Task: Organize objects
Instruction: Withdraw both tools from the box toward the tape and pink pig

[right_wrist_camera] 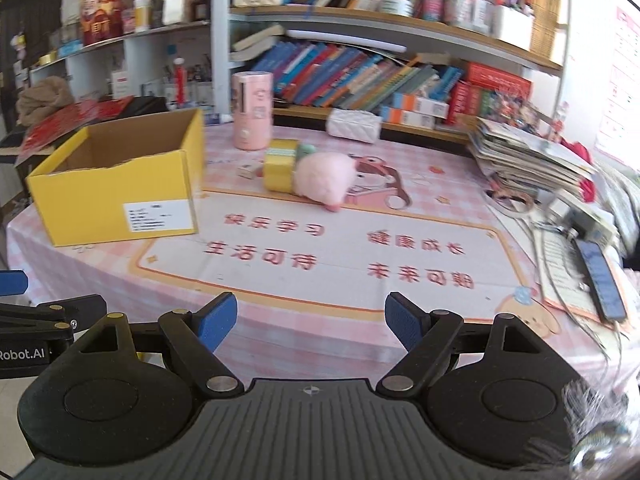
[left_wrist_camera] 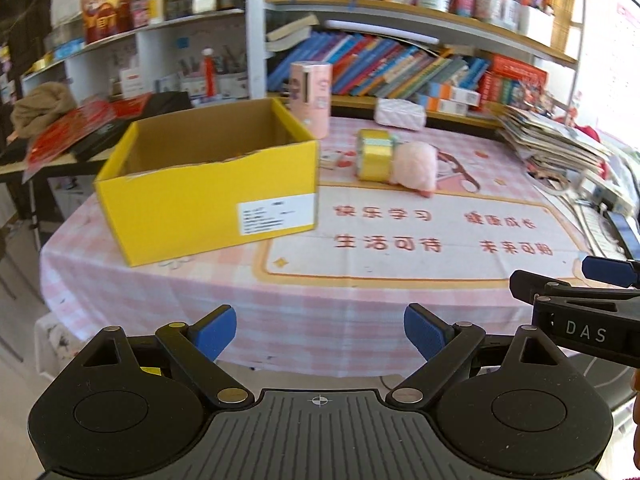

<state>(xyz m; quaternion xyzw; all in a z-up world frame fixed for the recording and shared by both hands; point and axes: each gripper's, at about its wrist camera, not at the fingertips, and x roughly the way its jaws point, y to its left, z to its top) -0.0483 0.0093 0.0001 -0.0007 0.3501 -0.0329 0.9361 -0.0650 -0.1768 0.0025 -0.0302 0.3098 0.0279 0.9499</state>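
An open yellow cardboard box (left_wrist_camera: 208,196) stands on the left of the pink checked table (left_wrist_camera: 320,304); it also shows in the right wrist view (right_wrist_camera: 116,196). A yellow tape roll (left_wrist_camera: 375,155) (right_wrist_camera: 281,164) lies at mid table, touching a pink plush toy (left_wrist_camera: 414,167) (right_wrist_camera: 325,178). A pink cylinder (left_wrist_camera: 311,98) (right_wrist_camera: 253,109) stands behind the box. My left gripper (left_wrist_camera: 320,334) is open and empty over the table's near edge. My right gripper (right_wrist_camera: 308,324) is open and empty beside it, its finger (left_wrist_camera: 608,271) visible at the right of the left wrist view.
A white quilted pouch (right_wrist_camera: 353,125) lies at the table's back. A stack of magazines (right_wrist_camera: 528,160), cables and a phone (right_wrist_camera: 602,278) crowd the right side. Bookshelves (right_wrist_camera: 360,68) stand behind the table. A side table with red papers (left_wrist_camera: 72,128) is at left.
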